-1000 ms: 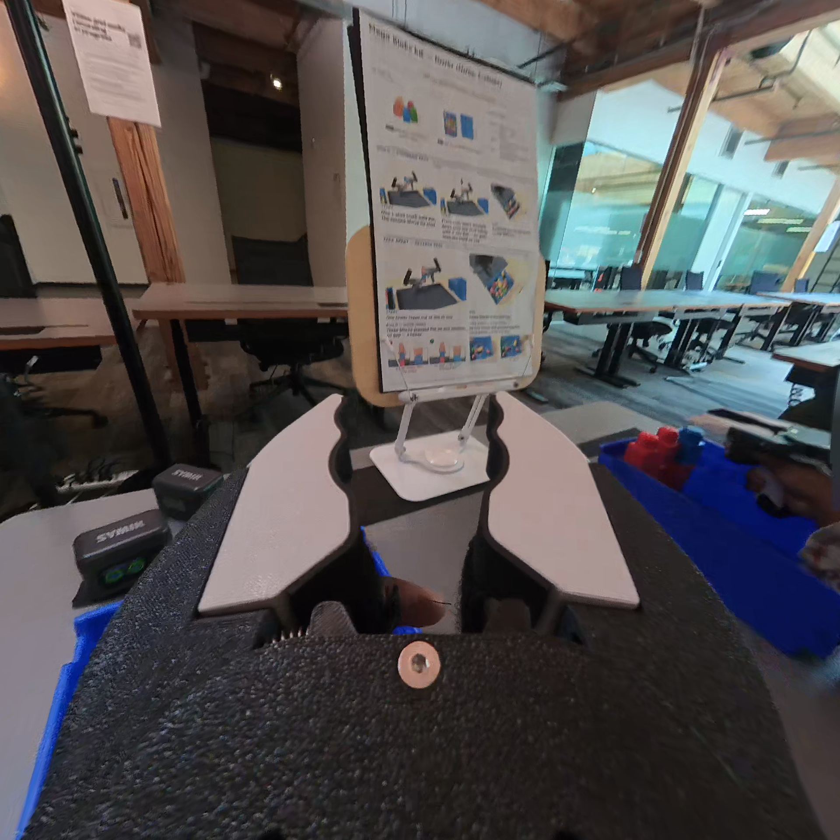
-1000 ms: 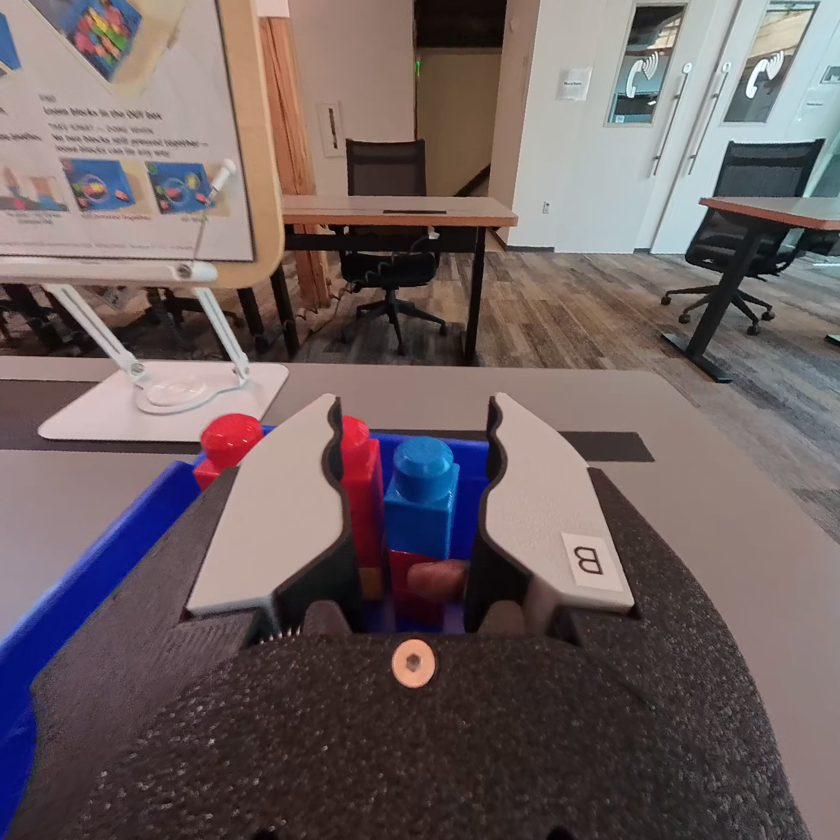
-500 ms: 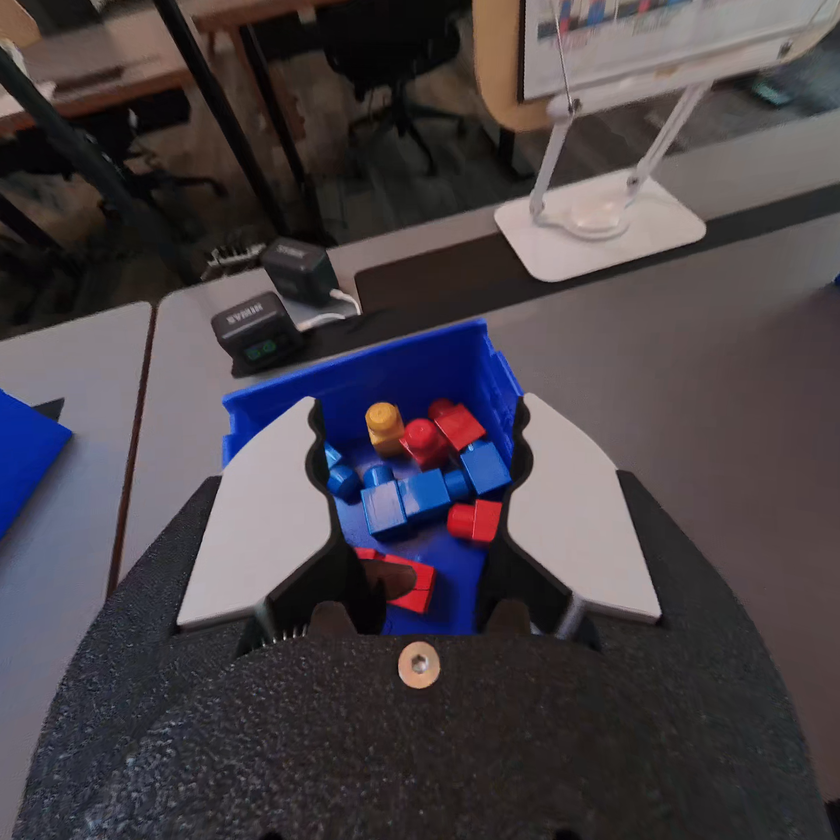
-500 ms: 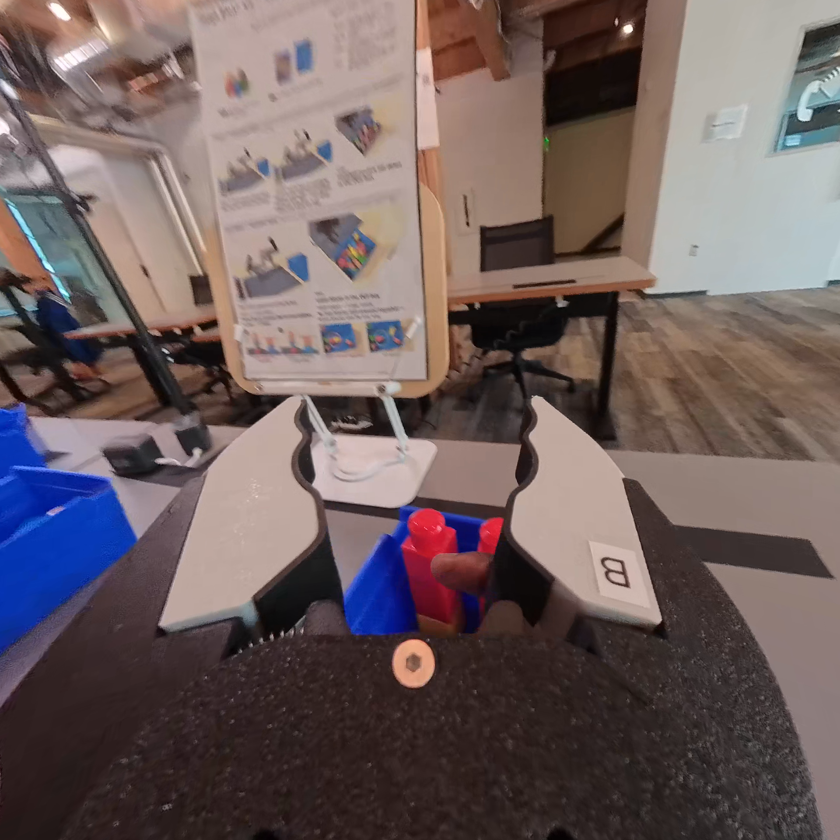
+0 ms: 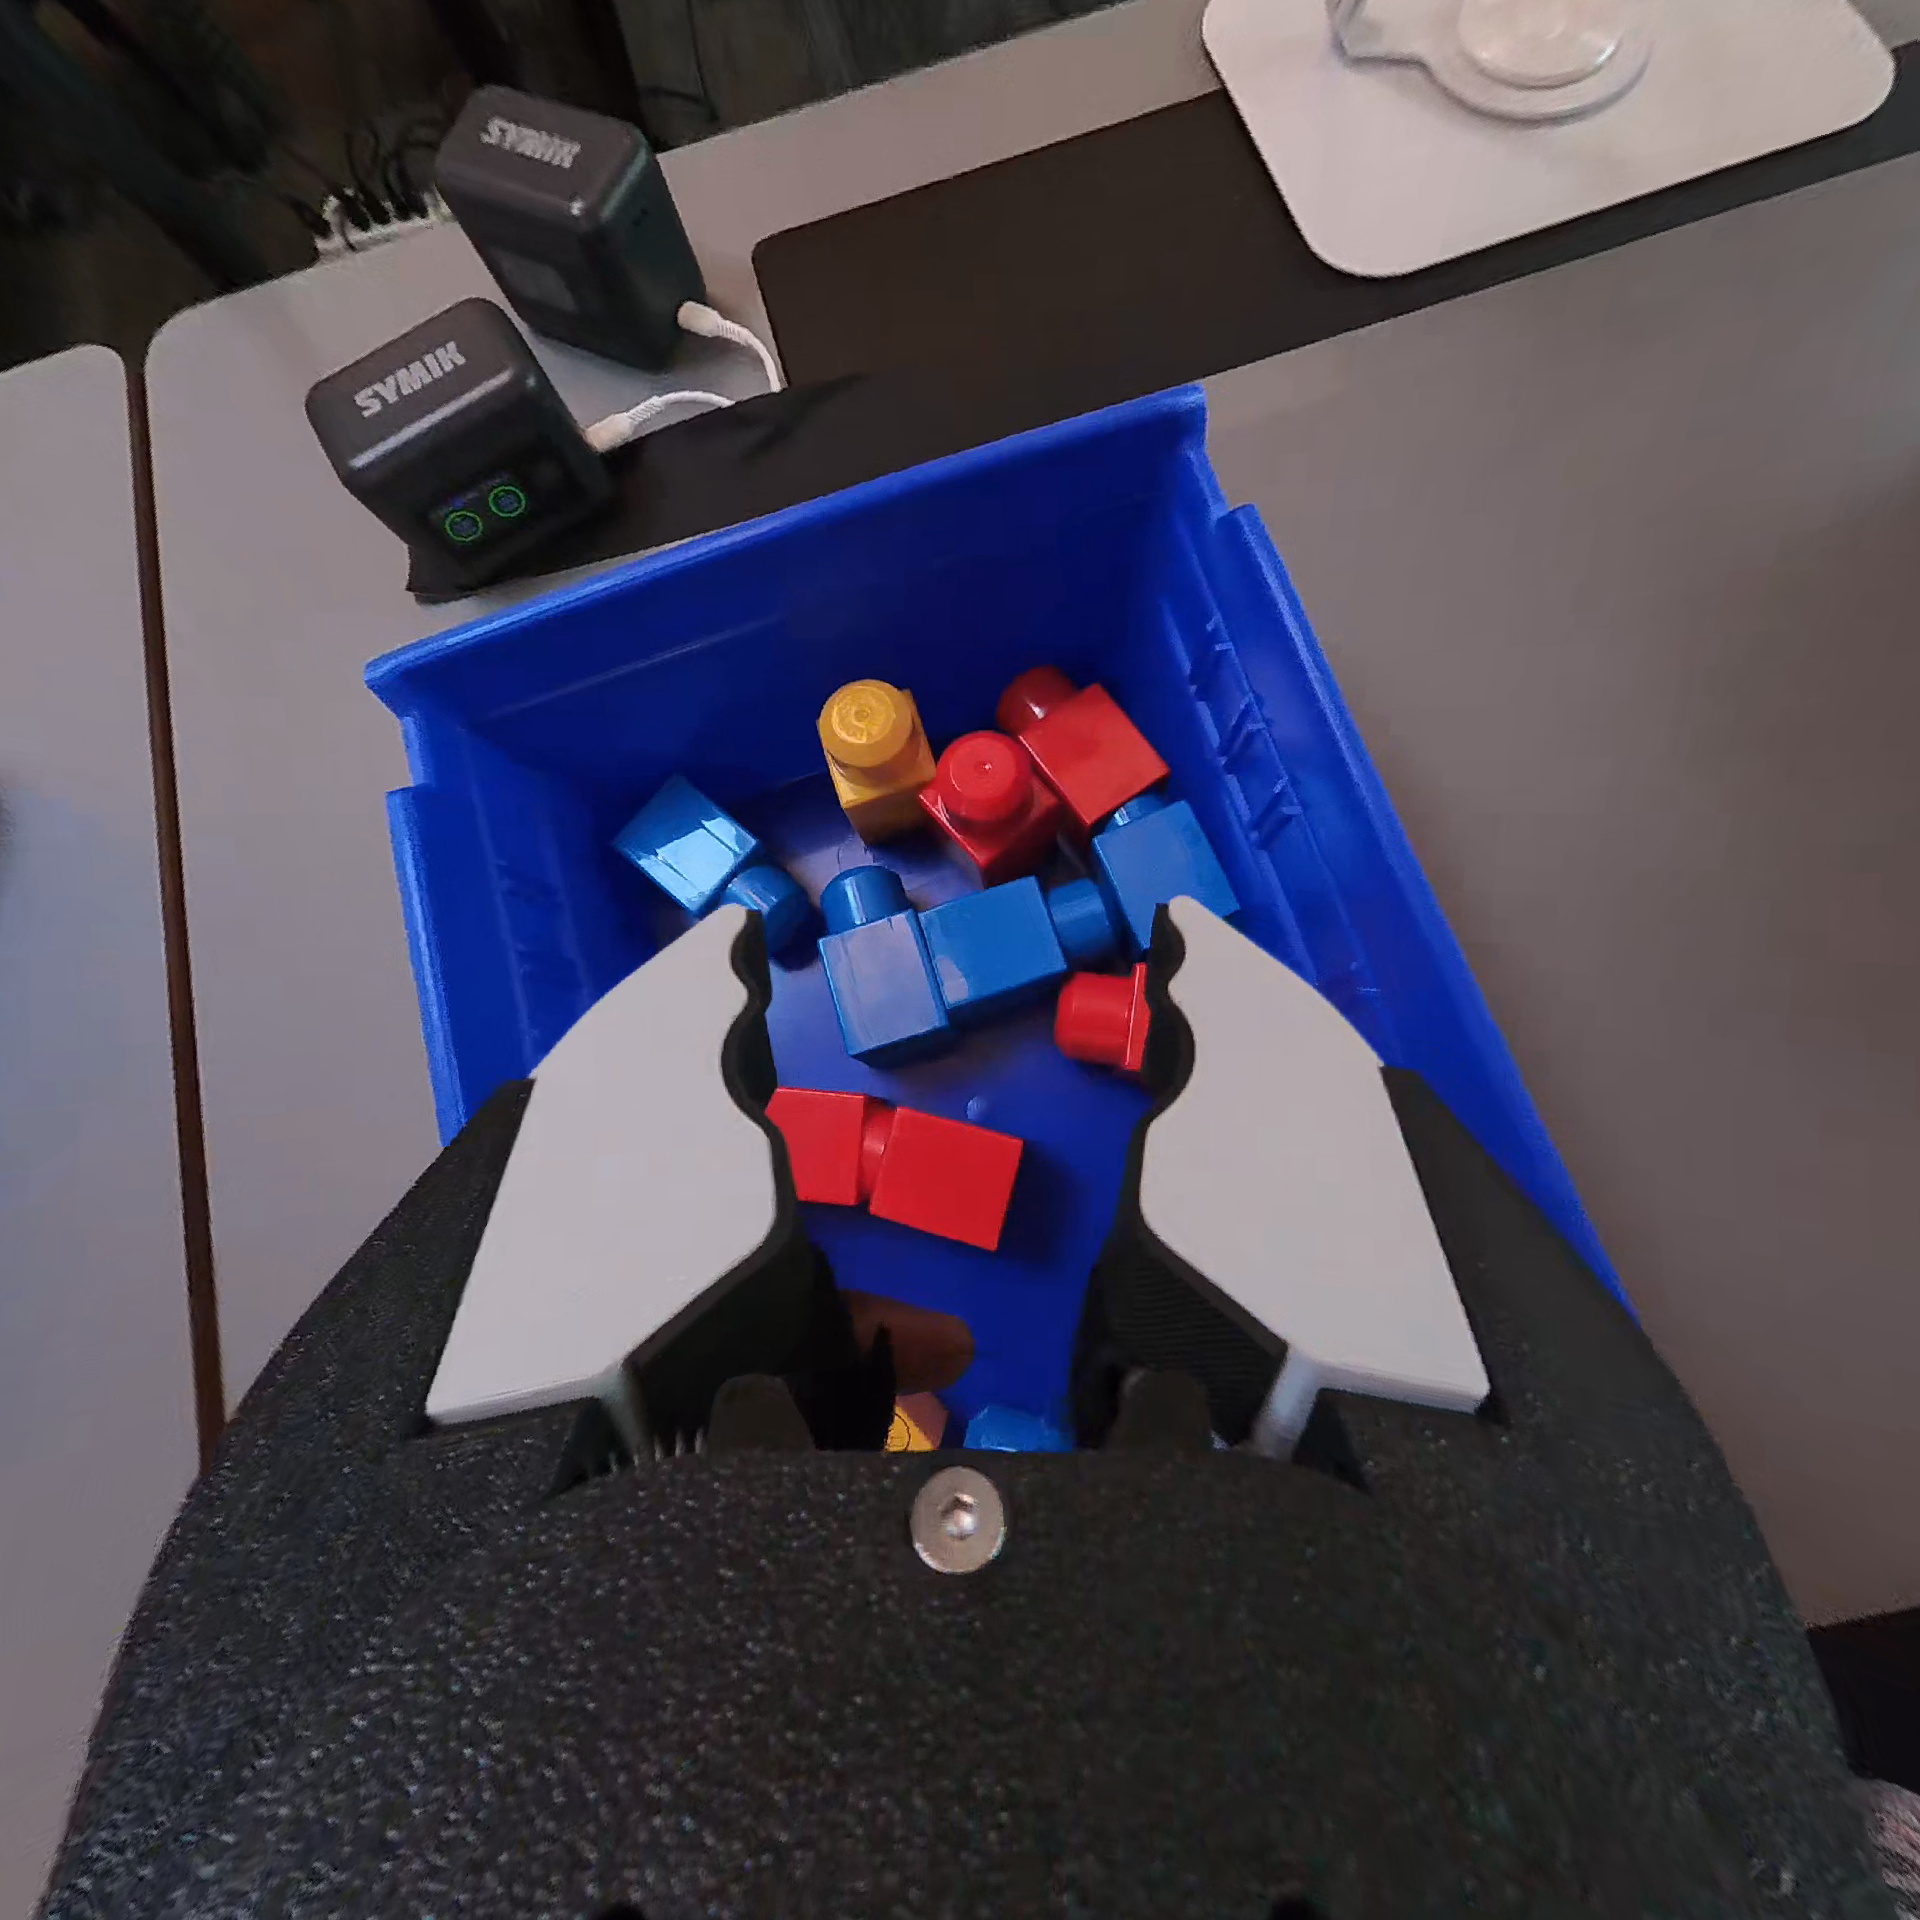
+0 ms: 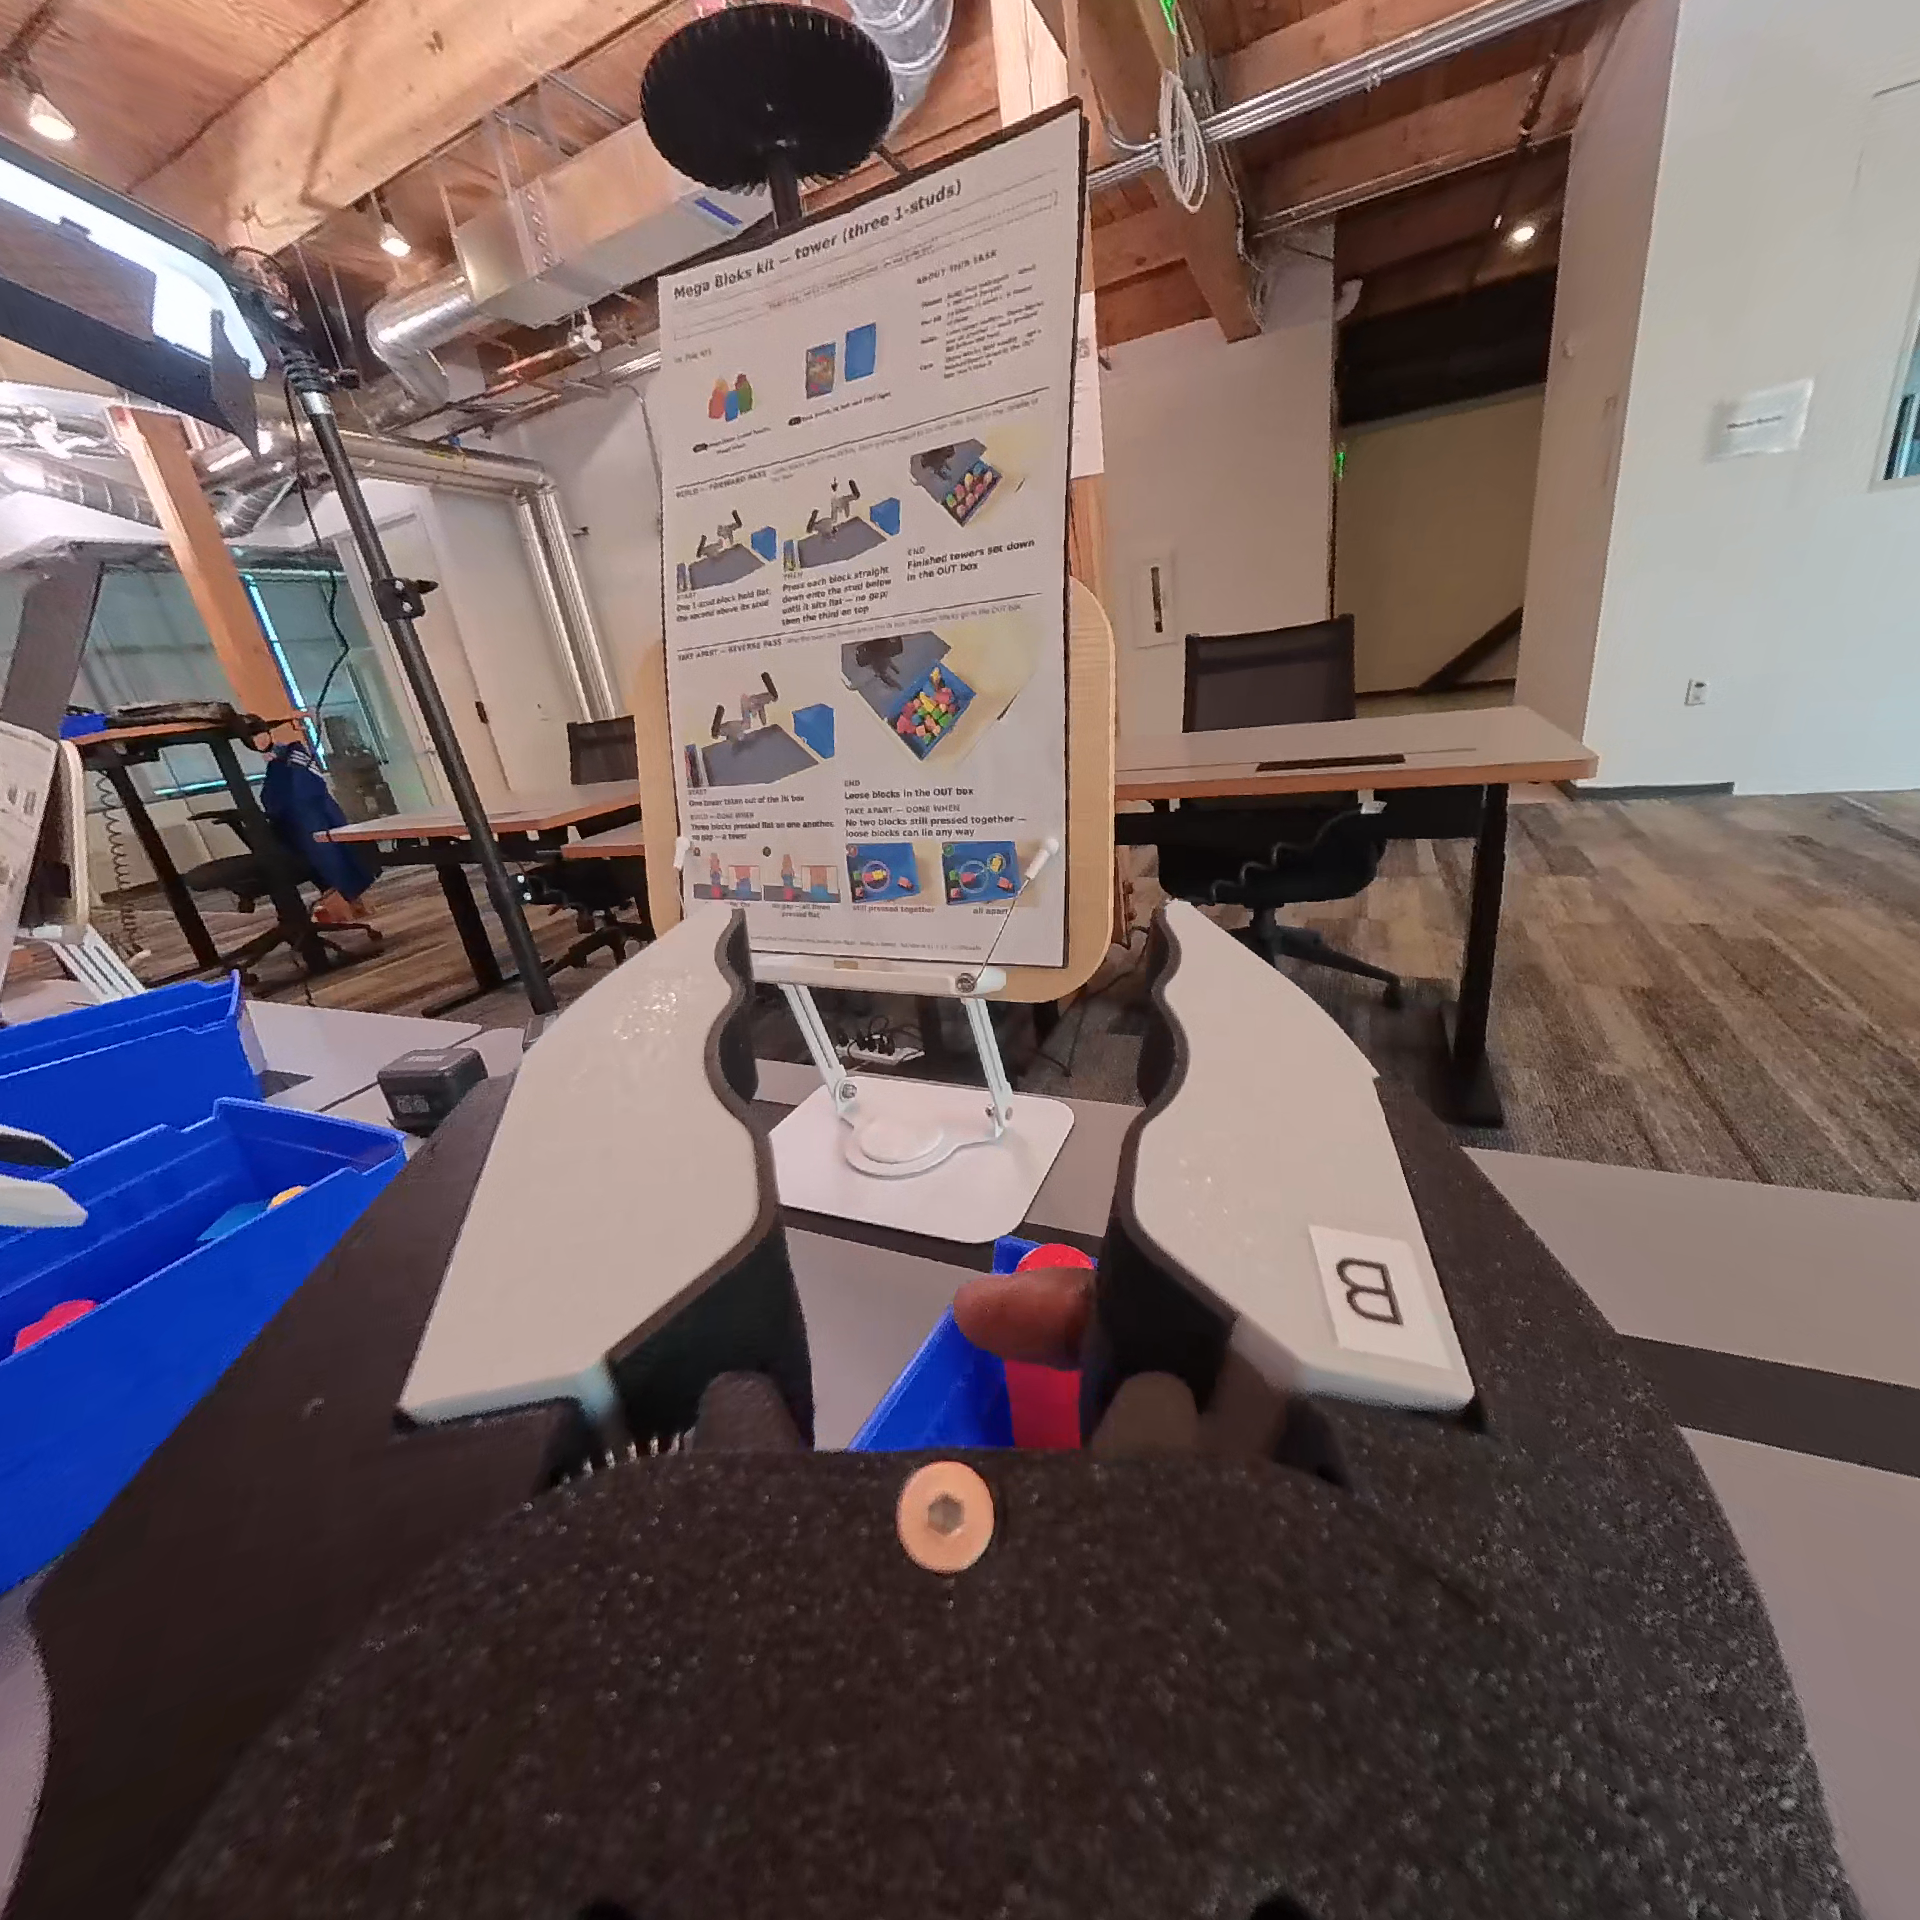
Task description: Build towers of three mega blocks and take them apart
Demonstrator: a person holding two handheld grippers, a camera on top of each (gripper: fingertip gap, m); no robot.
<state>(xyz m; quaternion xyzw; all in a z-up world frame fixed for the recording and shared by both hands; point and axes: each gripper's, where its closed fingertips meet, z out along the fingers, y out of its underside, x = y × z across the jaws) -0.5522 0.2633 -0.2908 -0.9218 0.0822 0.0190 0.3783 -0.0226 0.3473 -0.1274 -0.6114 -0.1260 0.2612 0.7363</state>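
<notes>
In the left wrist view a blue bin (image 5: 935, 582) holds several loose mega blocks: a yellow one (image 5: 875, 753), red ones (image 5: 992, 800), blue ones (image 5: 940, 961) and a red block lying flat (image 5: 899, 1162). My left gripper (image 5: 951, 925) is open and empty, pointing down over the bin above the blocks. In the right wrist view my right gripper (image 6: 945, 935) is open and empty, held level above a second blue bin (image 6: 925, 1392) with a red block tower (image 6: 1044, 1361) standing in it. The first bin also shows at the left in the right wrist view (image 6: 156, 1278).
Two black battery packs (image 5: 457, 436) with white cables sit behind the left bin. An instruction sheet on a white stand (image 6: 868, 582) stands at the table's far side, its base (image 5: 1538, 114) on a black mat (image 5: 1039, 281). A grey tabletop (image 5: 1610, 623) lies between the bins.
My left gripper tipped down from level and moved closer over the bin of loose blocks. My right gripper lifted and swung left off the towers to face the instruction stand.
</notes>
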